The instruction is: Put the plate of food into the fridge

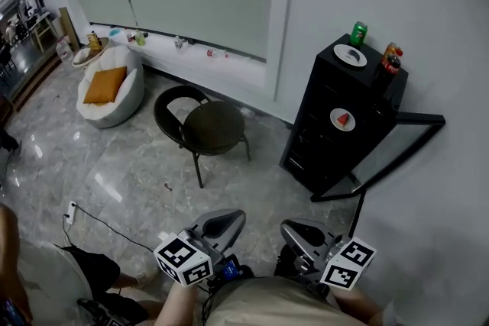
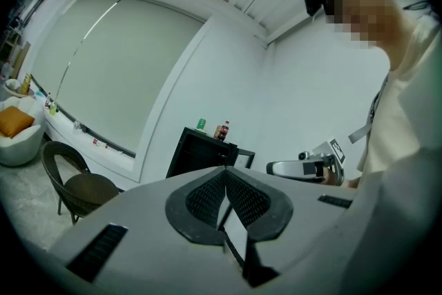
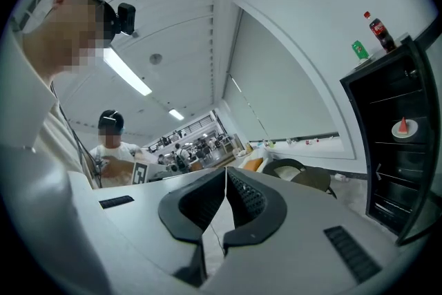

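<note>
One black fridge point(image 1: 306, 126) stands against the wall, well apart from the person, its glass door point(image 1: 419, 118) swung wide. The left claw point(image 1: 221, 224) and right claw point(image 1: 302, 231) are each pressed together on nothing, low by the body. A plate with a red wedge point(image 1: 342, 119) already sits on a shelf inside. A second plate point(image 1: 350, 55) lies on top, near a green can point(image 1: 357, 33) and a cola bottle point(image 1: 391, 61). If the top plate must move, a reach could topple bottle or can, and a rim pinch might tip the food off.
</note>
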`<action>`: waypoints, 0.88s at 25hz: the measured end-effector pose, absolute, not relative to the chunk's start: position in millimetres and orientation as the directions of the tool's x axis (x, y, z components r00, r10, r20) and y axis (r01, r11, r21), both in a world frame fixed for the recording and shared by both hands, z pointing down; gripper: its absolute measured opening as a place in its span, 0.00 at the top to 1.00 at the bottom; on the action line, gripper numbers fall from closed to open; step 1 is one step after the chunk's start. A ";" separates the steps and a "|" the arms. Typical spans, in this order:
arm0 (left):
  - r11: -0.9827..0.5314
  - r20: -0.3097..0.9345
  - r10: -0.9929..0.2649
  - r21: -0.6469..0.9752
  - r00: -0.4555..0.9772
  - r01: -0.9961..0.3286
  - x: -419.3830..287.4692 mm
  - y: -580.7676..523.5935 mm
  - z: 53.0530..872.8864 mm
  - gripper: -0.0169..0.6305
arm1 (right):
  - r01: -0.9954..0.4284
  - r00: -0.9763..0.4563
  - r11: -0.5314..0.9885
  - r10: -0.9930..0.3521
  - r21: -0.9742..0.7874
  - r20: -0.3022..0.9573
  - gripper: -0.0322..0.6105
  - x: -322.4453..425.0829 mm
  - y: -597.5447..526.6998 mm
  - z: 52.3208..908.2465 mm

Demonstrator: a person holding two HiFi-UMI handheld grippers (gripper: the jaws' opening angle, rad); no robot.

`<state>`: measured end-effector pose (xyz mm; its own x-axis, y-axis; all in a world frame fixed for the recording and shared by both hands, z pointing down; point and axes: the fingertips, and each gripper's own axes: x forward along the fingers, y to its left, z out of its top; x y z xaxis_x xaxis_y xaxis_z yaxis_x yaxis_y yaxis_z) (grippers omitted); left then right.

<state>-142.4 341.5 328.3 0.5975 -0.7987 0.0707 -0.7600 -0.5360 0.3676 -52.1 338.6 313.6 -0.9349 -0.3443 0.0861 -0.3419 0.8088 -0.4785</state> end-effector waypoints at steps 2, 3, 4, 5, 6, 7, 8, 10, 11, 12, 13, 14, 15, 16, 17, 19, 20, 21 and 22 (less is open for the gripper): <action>-0.535 0.083 -0.799 0.356 0.596 -0.767 -137.5 330.3 325.8 0.96 | -0.327 -0.939 0.810 -0.336 -0.487 0.073 0.92 -48.5 328.4 315.4; -0.530 0.088 -0.802 0.351 0.590 -0.772 -135.0 323.7 324.4 0.96 | -0.318 -0.942 0.810 -0.330 -0.493 0.066 0.92 -45.7 322.3 316.6; -0.524 0.091 -0.806 0.348 0.584 -0.777 -131.9 316.1 322.7 0.96 | -0.309 -0.944 0.810 -0.324 -0.498 0.059 0.92 -42.1 315.3 317.4; -0.519 0.093 -0.810 0.344 0.579 -0.782 -128.3 308.6 320.8 0.96 | -0.301 -0.946 0.811 -0.318 -0.501 0.054 0.92 -37.9 308.1 317.9; -0.516 0.095 -0.813 0.340 0.575 -0.786 -124.1 302.1 319.3 0.96 | -0.294 -0.949 0.813 -0.313 -0.503 0.050 0.92 -33.6 301.4 318.1; -0.513 0.099 -0.814 0.337 0.572 -0.789 -119.2 296.6 318.3 0.96 | -0.287 -0.951 0.815 -0.306 -0.503 0.047 0.92 -29.3 295.5 318.3; -0.510 0.106 -0.815 0.336 0.570 -0.792 -113.8 291.5 318.3 0.96 | -0.278 -0.954 0.818 -0.296 -0.504 0.046 0.92 -24.6 290.0 318.6; -0.504 0.124 -0.813 0.336 0.568 -0.795 -100.8 278.8 318.8 0.96 | -0.259 -0.960 0.823 -0.276 -0.506 0.043 0.92 -13.8 277.4 318.4; -0.503 0.133 -0.811 0.337 0.569 -0.796 -93.6 271.1 318.6 0.96 | -0.253 -0.962 0.823 -0.270 -0.508 0.043 0.92 -7.6 269.8 317.8; -0.503 0.142 -0.808 0.339 0.572 -0.795 -86.1 263.3 318.0 0.96 | -0.251 -0.963 0.822 -0.268 -0.511 0.043 0.92 -0.9 261.9 317.0; -0.503 0.150 -0.805 0.339 0.574 -0.795 -78.8 256.1 317.2 0.96 | -0.252 -0.962 0.820 -0.269 -0.514 0.043 0.92 6.2 254.3 316.3; -0.504 0.157 -0.803 0.338 0.575 -0.795 -71.9 249.6 316.4 0.96 | -0.254 -0.961 0.817 -0.272 -0.517 0.042 0.92 13.4 247.3 315.9; -0.504 0.162 -0.801 0.336 0.576 -0.796 -65.3 243.5 315.7 0.96 | -0.256 -0.960 0.814 -0.276 -0.521 0.040 0.92 20.7 240.7 315.7; -0.505 0.167 -0.800 0.333 0.577 -0.797 -58.7 237.6 315.1 0.96 | -0.259 -0.959 0.812 -0.282 -0.524 0.038 0.92 28.0 234.4 315.7; -0.507 0.171 -0.798 0.328 0.578 -0.797 -52.1 231.5 314.5 0.96 | -0.262 -0.957 0.811 -0.286 -0.524 0.035 0.92 35.0 228.3 315.6; -0.513 0.180 -0.794 0.314 0.580 -0.799 -39.0 218.8 313.3 0.96 | -0.267 -0.956 0.817 -0.292 -0.511 0.032 0.92 47.2 216.9 314.2; -0.515 0.183 -0.793 0.307 0.581 -0.800 -32.7 212.1 312.2 0.96 | -0.269 -0.956 0.825 -0.293 -0.497 0.032 0.92 52.3 211.8 312.7; -0.518 0.184 -0.793 0.300 0.581 -0.801 -26.2 205.2 310.7 0.96 | -0.273 -0.955 0.834 -0.293 -0.479 0.033 0.92 57.2 206.9 310.7; -0.521 0.184 -0.792 0.294 0.582 -0.801 -19.0 198.4 308.9 0.96 | -0.276 -0.955 0.845 -0.293 -0.458 0.035 0.92 62.2 202.5 308.6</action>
